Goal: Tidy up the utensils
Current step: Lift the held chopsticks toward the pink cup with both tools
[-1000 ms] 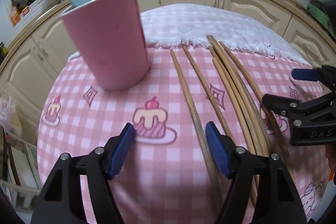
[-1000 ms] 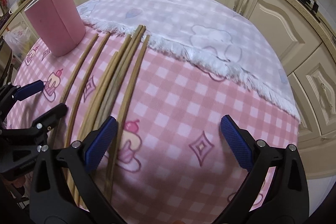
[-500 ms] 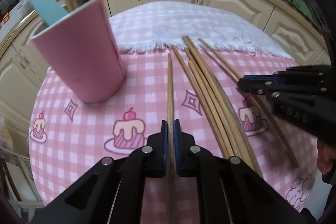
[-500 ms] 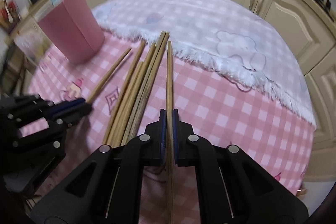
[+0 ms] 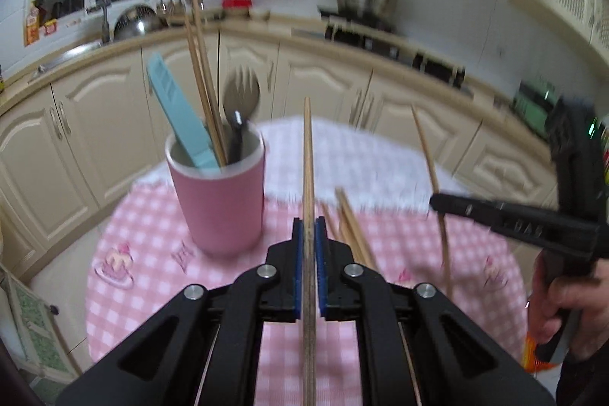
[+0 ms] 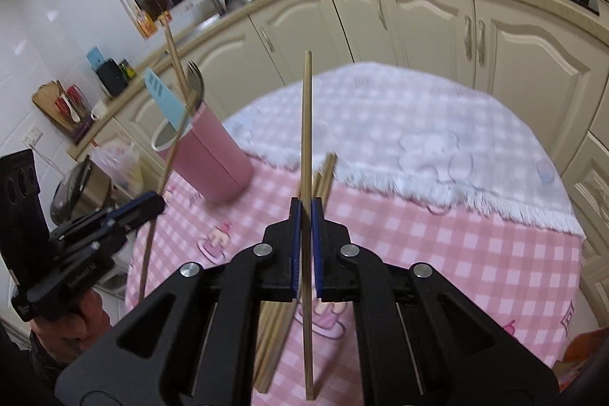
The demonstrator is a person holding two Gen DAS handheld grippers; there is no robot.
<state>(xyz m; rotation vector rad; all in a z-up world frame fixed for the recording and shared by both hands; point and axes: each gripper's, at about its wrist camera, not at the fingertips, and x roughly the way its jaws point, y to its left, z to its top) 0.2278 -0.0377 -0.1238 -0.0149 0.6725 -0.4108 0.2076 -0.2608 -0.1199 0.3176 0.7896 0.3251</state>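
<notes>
Crowded pink cup (image 5: 217, 200) beside loose chopsticks (image 5: 352, 227)

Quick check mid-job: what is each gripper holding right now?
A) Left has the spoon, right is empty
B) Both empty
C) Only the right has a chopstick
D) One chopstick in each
D: the left gripper is shut on a chopstick, and the right gripper is shut on another chopstick, both lifted above the tablecloth.

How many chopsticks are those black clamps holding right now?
2. The left gripper pinches one chopstick; the right gripper pinches a second chopstick. No other held one is visible.
</notes>
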